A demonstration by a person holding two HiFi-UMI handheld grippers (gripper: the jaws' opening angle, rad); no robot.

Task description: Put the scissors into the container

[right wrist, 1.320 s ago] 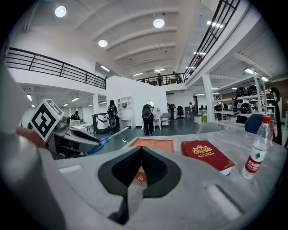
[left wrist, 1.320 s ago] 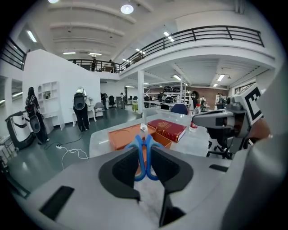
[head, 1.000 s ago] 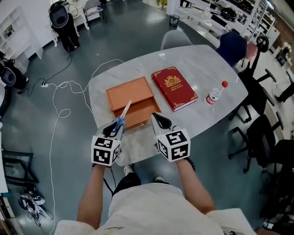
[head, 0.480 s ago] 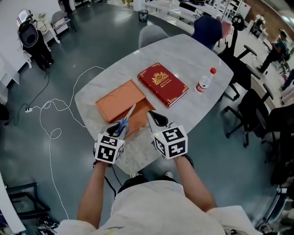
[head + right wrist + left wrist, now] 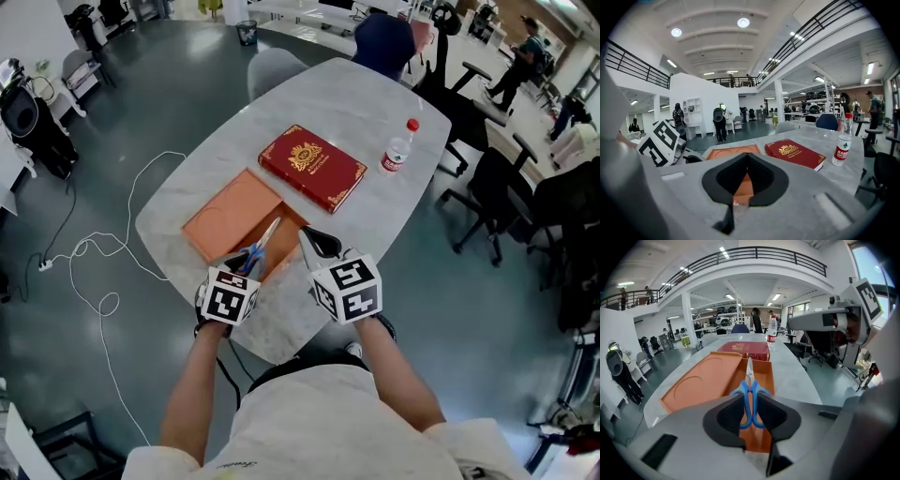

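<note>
Blue-handled scissors [image 5: 749, 376] are clamped by their handles in my left gripper [image 5: 751, 398], which is shut on them. Their blades point forward over the open compartment of the orange container [image 5: 708, 385]. In the head view the scissors [image 5: 263, 242] slant above the container [image 5: 230, 217] near the table's front edge, held in the left gripper [image 5: 246, 263]. My right gripper [image 5: 317, 242] hovers just right of the container, jaws shut with nothing in them. In its own view the right gripper [image 5: 746, 158] faces the container [image 5: 736, 152].
A red book [image 5: 312, 168] lies beyond the container, and a water bottle [image 5: 398, 147] stands to its right. The marble table [image 5: 375, 103] is oval. Office chairs [image 5: 497, 187] stand on the right and a white cable [image 5: 103, 253] lies on the floor at left.
The head camera has swung, so the table sits further left and higher in view. Both grippers hold much the same place by the container, with the scissors still in the left one.
</note>
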